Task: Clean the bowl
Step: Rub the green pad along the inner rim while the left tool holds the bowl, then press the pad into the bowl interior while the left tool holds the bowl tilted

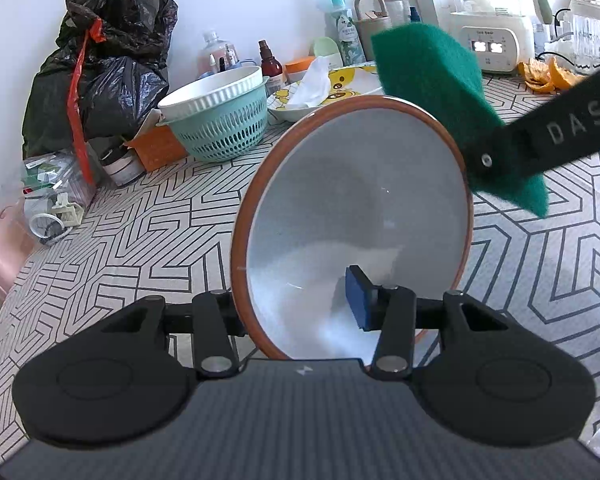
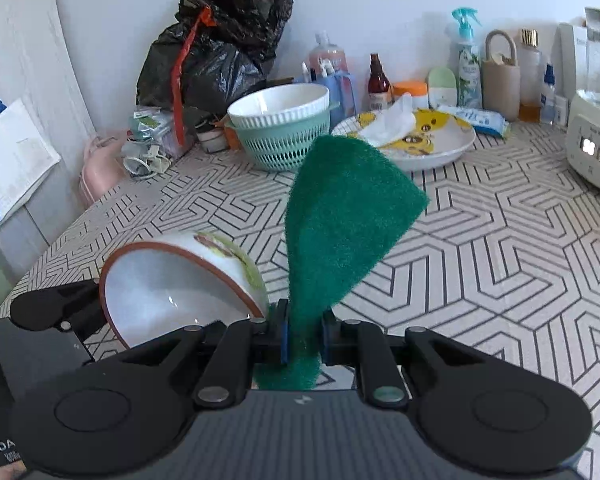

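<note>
A white bowl (image 1: 352,216) with a brown rim is tipped on its side above the patterned counter, its opening facing my left camera. My left gripper (image 1: 300,308) is shut on the bowl's near rim, with one blue pad inside the bowl. The bowl also shows low at the left of the right wrist view (image 2: 172,292). My right gripper (image 2: 305,340) is shut on a green scouring pad (image 2: 336,232), which stands up between the fingers. In the left wrist view the scouring pad (image 1: 432,76) hangs at the bowl's upper right rim.
A teal strainer basket (image 1: 224,128) with a white bowl inside stands behind. A cartoon plate (image 2: 428,140) holds a crumpled tissue. Black rubbish bags (image 1: 100,64) fill the back left corner. Bottles (image 2: 468,64) and a white appliance (image 1: 488,36) line the wall.
</note>
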`<state>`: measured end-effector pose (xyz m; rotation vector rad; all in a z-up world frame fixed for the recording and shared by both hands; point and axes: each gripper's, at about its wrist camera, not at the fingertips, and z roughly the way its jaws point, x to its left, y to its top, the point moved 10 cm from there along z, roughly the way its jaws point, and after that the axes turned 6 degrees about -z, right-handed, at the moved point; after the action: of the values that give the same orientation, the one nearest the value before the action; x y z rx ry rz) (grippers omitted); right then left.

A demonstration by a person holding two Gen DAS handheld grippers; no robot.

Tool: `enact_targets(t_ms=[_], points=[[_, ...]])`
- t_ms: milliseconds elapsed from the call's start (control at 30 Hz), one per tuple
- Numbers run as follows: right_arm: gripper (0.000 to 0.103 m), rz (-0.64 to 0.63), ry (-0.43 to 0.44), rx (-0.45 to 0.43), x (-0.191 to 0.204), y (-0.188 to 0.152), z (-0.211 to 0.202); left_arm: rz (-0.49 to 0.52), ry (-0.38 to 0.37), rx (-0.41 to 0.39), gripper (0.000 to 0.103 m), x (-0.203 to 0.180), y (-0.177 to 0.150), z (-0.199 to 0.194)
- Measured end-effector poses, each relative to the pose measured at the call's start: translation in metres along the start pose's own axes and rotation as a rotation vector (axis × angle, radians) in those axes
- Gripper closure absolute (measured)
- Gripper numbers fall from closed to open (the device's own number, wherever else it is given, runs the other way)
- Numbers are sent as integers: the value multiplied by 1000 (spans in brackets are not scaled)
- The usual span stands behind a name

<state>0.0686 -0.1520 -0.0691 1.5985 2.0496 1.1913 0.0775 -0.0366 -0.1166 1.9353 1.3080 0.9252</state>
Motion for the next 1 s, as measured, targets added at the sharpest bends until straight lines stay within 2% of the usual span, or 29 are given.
enact_targets(t_ms=[233, 500, 667, 767, 1000], points=[[87, 46, 26, 1, -6, -6, -1, 15, 19, -7, 59, -2, 1, 0], [88, 55, 39, -26, -6, -2, -14, -7, 3, 4, 59, 0, 3, 2], [88, 75, 133, -47, 5, -2, -27, -5, -3, 6, 59, 0, 3, 2], [88, 84, 192, -18, 12, -3, -18, -8, -4, 8, 59, 0, 3, 3], [88, 100, 202, 26, 11, -3, 2, -11, -12, 9, 59, 2, 2, 2]])
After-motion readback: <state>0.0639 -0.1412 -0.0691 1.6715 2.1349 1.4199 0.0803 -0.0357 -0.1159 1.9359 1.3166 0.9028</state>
